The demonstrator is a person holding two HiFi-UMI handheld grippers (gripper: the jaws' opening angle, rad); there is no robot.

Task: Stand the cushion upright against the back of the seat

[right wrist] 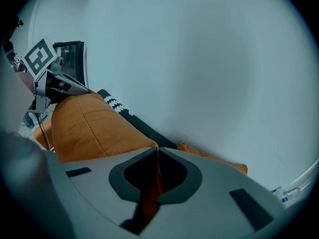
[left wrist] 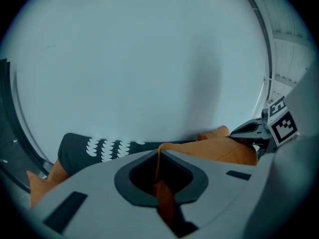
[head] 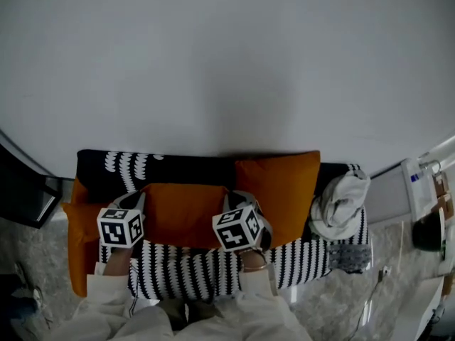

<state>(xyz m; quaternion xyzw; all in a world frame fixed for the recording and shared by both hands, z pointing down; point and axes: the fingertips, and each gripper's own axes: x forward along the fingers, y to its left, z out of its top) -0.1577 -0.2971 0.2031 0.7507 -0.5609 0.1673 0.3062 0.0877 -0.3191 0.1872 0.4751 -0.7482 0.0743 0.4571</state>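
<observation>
An orange cushion point(head: 185, 214) lies over the striped seat point(head: 313, 258) of a sofa, its far edge close to the dark backrest point(head: 192, 168). My left gripper point(head: 134, 203) is shut on the cushion's left edge; a fold of orange fabric point(left wrist: 158, 169) runs between its jaws. My right gripper point(head: 238, 199) is shut on the cushion's right edge, with orange fabric point(right wrist: 155, 169) pinched there too. The cushion point(right wrist: 87, 126) bulges to the left in the right gripper view. In the left gripper view the cushion point(left wrist: 219, 150) stretches right toward the other gripper.
A second orange cushion point(head: 281, 183) leans on the backrest at the right. More orange cushioning point(head: 79, 233) sits at the sofa's left end. A white bundle point(head: 341, 201) rests on the right end. A plain white wall point(head: 227, 62) rises behind. A shelf with small items point(head: 430, 204) stands far right.
</observation>
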